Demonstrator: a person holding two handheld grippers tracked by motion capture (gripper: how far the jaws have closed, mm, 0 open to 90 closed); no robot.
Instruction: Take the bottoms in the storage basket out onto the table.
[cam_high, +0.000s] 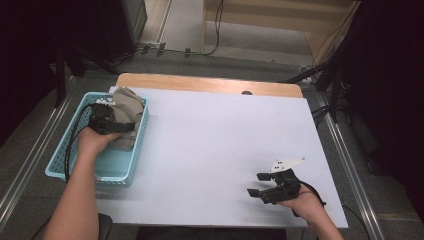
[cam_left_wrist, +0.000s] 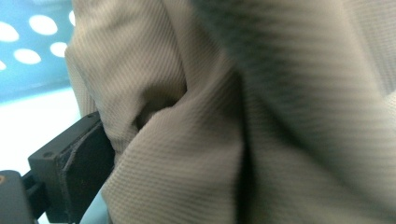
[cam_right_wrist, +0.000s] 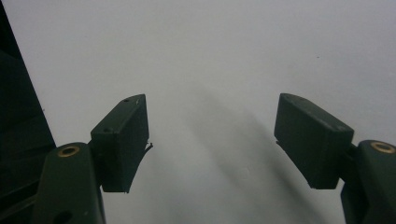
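A bunched beige cloth (cam_high: 127, 107) lies in the far end of a light blue plastic basket (cam_high: 65, 160) at the table's left edge. My left gripper (cam_high: 131, 128) reaches into the basket and is shut on a fold of this cloth (cam_left_wrist: 233, 116). In the left gripper view one of its black fingers (cam_left_wrist: 77, 163) presses against the fabric, and the other is hidden behind it. My right gripper (cam_high: 259, 184) hovers low over the white table (cam_high: 215, 135) near the front right, open, with nothing between its jaws (cam_right_wrist: 210, 105).
The basket's perforated blue wall (cam_left_wrist: 28, 51) and pale floor show behind the cloth. A wooden strip (cam_high: 210, 84) runs along the table's far edge. Cables (cam_high: 215, 30) lie on the floor beyond, and metal rails (cam_high: 350, 165) flank the table.
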